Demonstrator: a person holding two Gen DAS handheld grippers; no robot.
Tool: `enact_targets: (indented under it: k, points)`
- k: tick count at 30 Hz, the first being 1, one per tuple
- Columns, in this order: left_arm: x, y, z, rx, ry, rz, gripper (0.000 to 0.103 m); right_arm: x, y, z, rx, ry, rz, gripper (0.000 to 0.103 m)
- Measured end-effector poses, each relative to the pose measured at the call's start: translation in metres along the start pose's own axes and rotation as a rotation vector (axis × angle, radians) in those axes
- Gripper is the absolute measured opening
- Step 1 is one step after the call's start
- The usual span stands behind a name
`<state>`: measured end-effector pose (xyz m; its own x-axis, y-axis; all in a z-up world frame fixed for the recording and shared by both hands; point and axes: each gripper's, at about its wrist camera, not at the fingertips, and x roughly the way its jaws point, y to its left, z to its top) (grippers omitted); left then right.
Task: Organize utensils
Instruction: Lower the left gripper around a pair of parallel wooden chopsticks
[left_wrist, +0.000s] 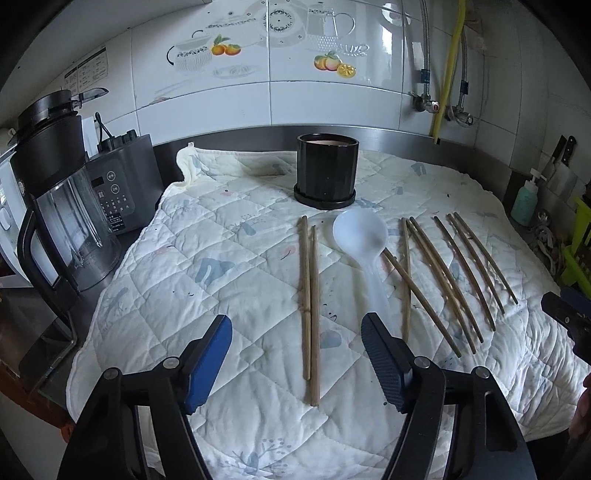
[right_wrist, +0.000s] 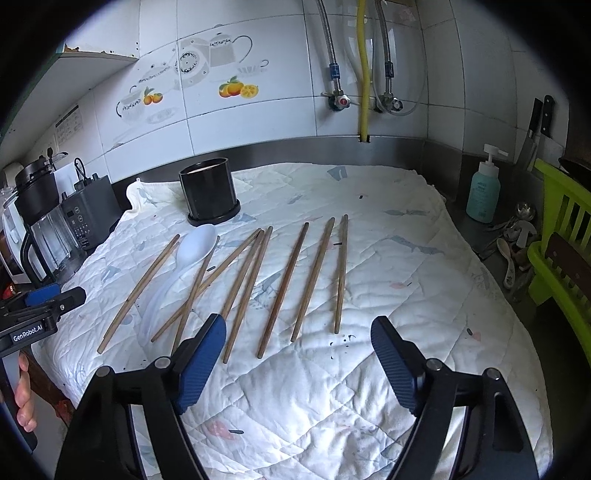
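Observation:
A pair of wooden chopsticks (left_wrist: 310, 314) lies lengthwise on the quilted cloth (left_wrist: 184, 295), between the fingers of my left gripper (left_wrist: 297, 328), which is open with neither pad touching them. A white plastic spoon (left_wrist: 360, 230) lies just right of them, its handle passing by the right finger. A black ribbed holder (left_wrist: 327, 170) stands upright behind. Several more chopsticks (right_wrist: 284, 288) fan out in front of my right gripper (right_wrist: 299, 326), which is open and holds nothing. The spoon (right_wrist: 195, 243) and holder (right_wrist: 208, 192) are at its far left.
A blender jug (left_wrist: 62, 206) and its dark base (left_wrist: 118, 184) stand off the cloth's left edge. At the right are a soap bottle (right_wrist: 482, 192), loose spoons (right_wrist: 513, 243) and a green rack (right_wrist: 561, 240). Knives (right_wrist: 539, 118) hang on the tiled wall.

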<state>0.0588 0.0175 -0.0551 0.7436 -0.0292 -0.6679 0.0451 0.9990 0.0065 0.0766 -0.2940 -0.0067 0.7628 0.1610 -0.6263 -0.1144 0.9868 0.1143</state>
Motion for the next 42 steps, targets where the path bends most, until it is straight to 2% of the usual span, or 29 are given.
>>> enact_targets:
  k: [3, 8, 12, 18, 27, 35, 42]
  points:
    - [0.006, -0.001, -0.003, 0.009, 0.018, -0.018, 0.065, 0.005, -0.001, -0.001, 0.006, 0.013, 0.001, 0.086]
    - [0.016, -0.004, -0.008, 0.019, 0.039, -0.064, 0.061, 0.011, -0.005, -0.002, 0.016, 0.032, 0.005, 0.082]
    - [0.021, -0.009, -0.009, 0.022, 0.055, -0.121, 0.052, 0.016, -0.007, -0.003, 0.023, 0.045, 0.008, 0.081]
    - [0.031, -0.023, -0.006, 0.05, 0.08, -0.166, 0.052, 0.023, -0.007, -0.003, 0.022, 0.06, 0.01, 0.08]
    - [0.05, -0.035, -0.001, 0.082, 0.112, -0.172, 0.052, 0.033, -0.011, -0.002, 0.023, 0.083, 0.008, 0.08]
    - [0.067, -0.02, 0.013, 0.04, 0.134, -0.159, 0.051, 0.043, -0.013, 0.0, 0.02, 0.098, 0.01, 0.08]
    - [0.09, 0.0, 0.03, 0.0, 0.172, -0.149, 0.036, 0.05, -0.009, 0.006, 0.0, 0.112, 0.023, 0.078]
